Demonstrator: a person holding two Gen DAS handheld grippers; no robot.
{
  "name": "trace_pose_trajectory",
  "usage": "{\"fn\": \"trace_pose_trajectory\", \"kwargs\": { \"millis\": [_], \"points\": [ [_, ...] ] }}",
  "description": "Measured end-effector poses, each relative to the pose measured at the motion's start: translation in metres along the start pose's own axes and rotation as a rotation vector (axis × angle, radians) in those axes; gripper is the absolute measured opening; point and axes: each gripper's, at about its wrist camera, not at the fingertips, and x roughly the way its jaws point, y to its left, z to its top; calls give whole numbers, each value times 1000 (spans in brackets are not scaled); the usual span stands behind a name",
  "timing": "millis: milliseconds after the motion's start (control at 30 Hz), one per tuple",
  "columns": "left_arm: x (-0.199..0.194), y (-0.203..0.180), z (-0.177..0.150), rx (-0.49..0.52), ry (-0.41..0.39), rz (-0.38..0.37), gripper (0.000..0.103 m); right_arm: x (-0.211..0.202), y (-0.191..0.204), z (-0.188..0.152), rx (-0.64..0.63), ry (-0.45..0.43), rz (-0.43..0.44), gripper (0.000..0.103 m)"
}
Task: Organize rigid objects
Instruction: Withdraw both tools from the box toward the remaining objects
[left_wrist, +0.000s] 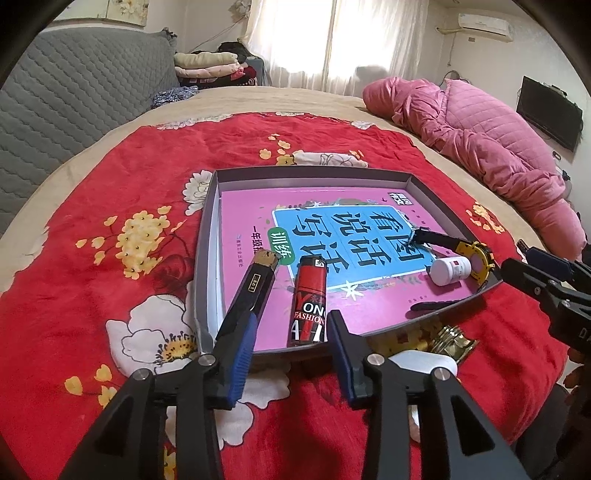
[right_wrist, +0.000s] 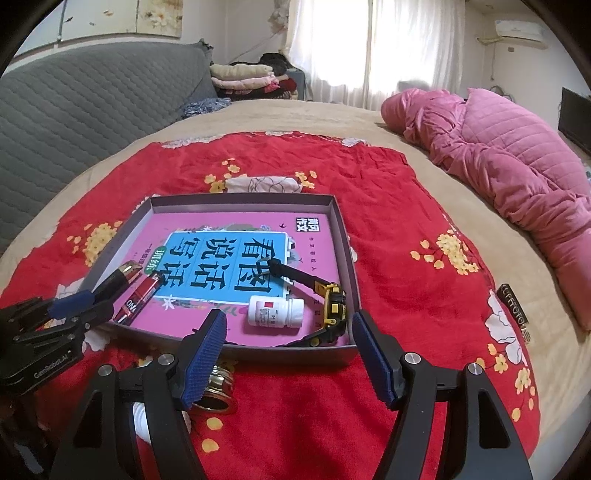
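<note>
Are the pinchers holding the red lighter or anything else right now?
No. The left gripper stands open around the red lighter, pads apart from it; the right gripper is open and empty.

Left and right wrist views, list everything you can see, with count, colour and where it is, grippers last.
tray: one, grey, on red blanket
book: one, pink and blue, flat in tray
lighter: one, red, tray's near edge
black bar: one, gold-tipped, beside lighter
pill bottle: one, white, lying in tray
watch: one, yellow and black, beside bottle
gold ring-shaped thing: one, on blanket, before tray
pink quilt: one, far right
left gripper: open, lighter between jaws, untouched
right gripper: open, empty
</note>
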Motion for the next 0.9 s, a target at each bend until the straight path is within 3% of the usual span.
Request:
{"fn": "trace_pose_trajectory", "kwargs": {
  "millis": [333, 467, 900],
  "points": [
    [-9, -4, 1, 15, -11, 5, 45, -8, 4, -1, -13, -18, 14, 72],
    [-14, -6, 2, 23, -19, 6, 53, -11, 4, 0, -14, -28, 22, 73],
    [-29, -15, 4, 50, -48, 24, 54, -25, 0, 1, -2, -75, 35, 73]
  ]
}}
